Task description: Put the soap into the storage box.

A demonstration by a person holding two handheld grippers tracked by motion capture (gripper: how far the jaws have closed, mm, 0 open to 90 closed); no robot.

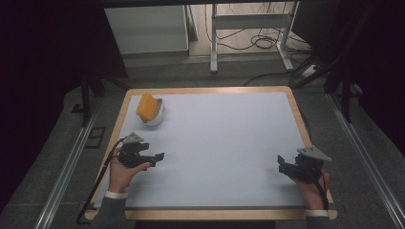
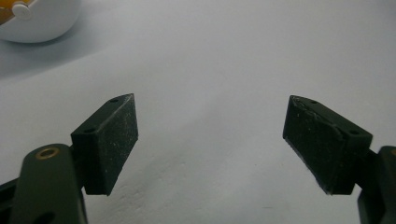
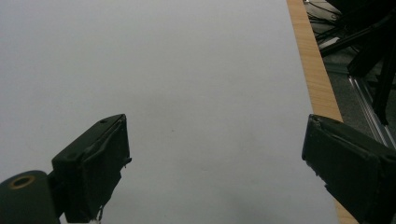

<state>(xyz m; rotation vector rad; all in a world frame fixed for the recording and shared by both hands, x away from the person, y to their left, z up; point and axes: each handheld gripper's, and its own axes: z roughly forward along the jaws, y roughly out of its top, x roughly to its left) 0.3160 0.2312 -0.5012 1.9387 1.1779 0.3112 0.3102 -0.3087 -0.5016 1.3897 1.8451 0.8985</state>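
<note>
Pale grey mat (image 1: 219, 143) tops wood-edged table (image 1: 296, 107); dim room.

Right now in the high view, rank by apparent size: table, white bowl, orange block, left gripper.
1. Table
2. Left gripper: looks slightly larger than the bowl, but it is nearer the camera, so unsure
3. White bowl
4. Orange block, propped tilted in the bowl
</note>
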